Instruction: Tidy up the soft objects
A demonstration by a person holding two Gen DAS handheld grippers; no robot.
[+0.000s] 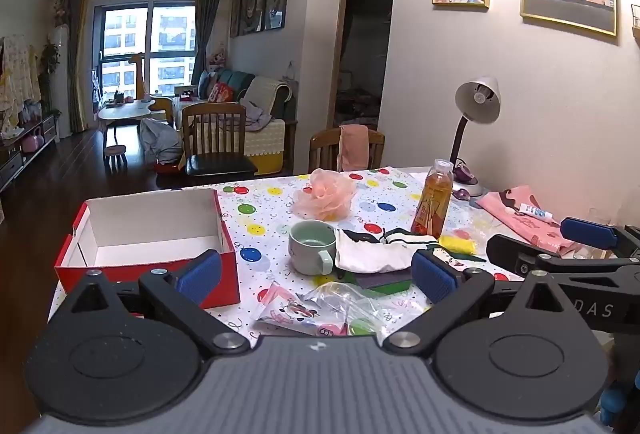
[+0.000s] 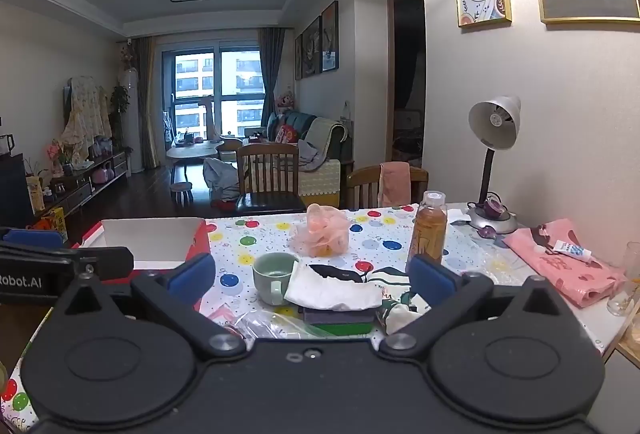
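A red box (image 1: 148,230) with a white empty inside stands at the table's left; it also shows in the right wrist view (image 2: 160,238). A peach mesh bath pouf (image 1: 324,198) (image 2: 322,234) lies at mid-table. A white cloth (image 1: 376,252) (image 2: 332,290) lies by a green mug (image 1: 312,246) (image 2: 274,276), on top of a purple and green sponge (image 2: 340,320). A folded pink cloth (image 1: 528,218) (image 2: 564,258) lies at the right. My left gripper (image 1: 316,274) is open and empty above the near table edge. My right gripper (image 2: 312,280) is open and empty, beside it on the right.
A tea bottle (image 1: 434,204) (image 2: 428,230) and a desk lamp (image 1: 476,106) (image 2: 494,130) stand at the right by the wall. Plastic bags and a snack packet (image 1: 296,310) lie near the front edge. A glass (image 2: 626,282) stands at far right. Chairs stand behind the table.
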